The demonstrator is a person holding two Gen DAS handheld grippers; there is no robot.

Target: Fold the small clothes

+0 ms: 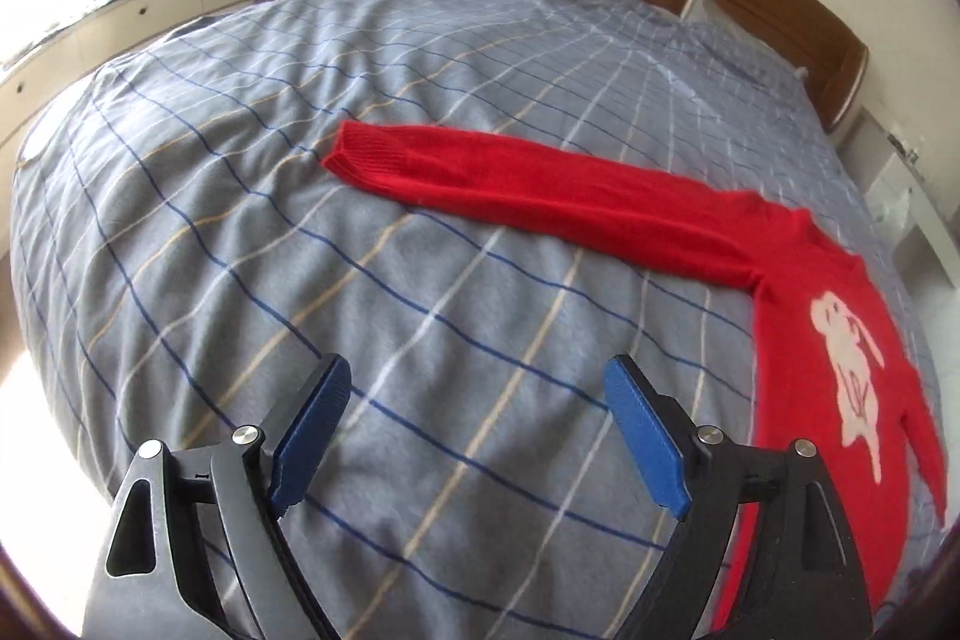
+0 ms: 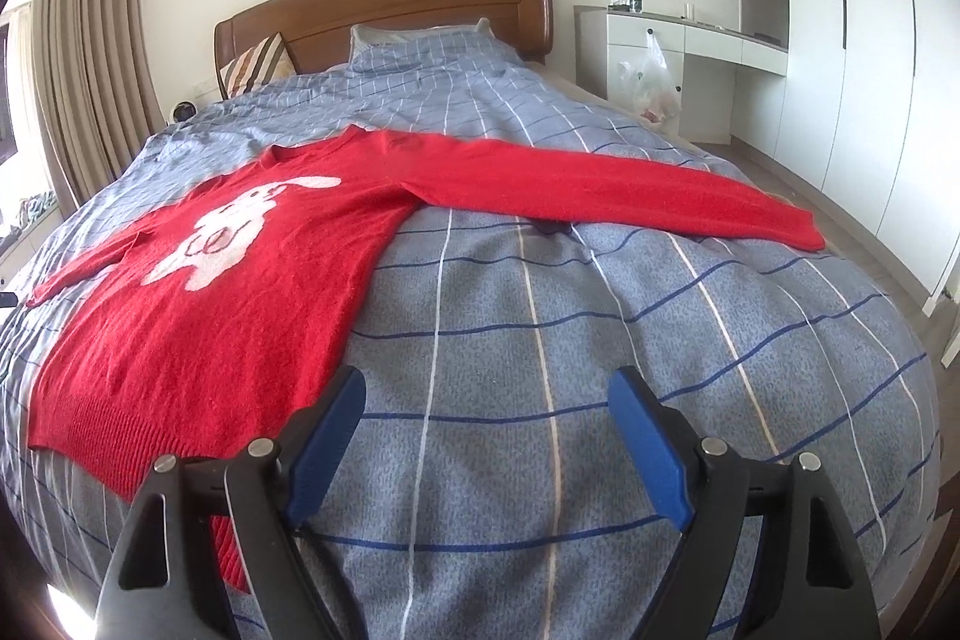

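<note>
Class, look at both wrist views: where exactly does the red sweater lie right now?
The red sweater lies flat on the checked bedspread, sleeves outstretched, at the right of the left wrist view and the left of the right wrist view, below the wooden headboard.

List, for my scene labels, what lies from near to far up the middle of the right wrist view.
Open right gripper → grey-blue checked duvet → outstretched sleeve of the red knitted sweater → white pillow under the duvet → brown wooden headboard.
</note>
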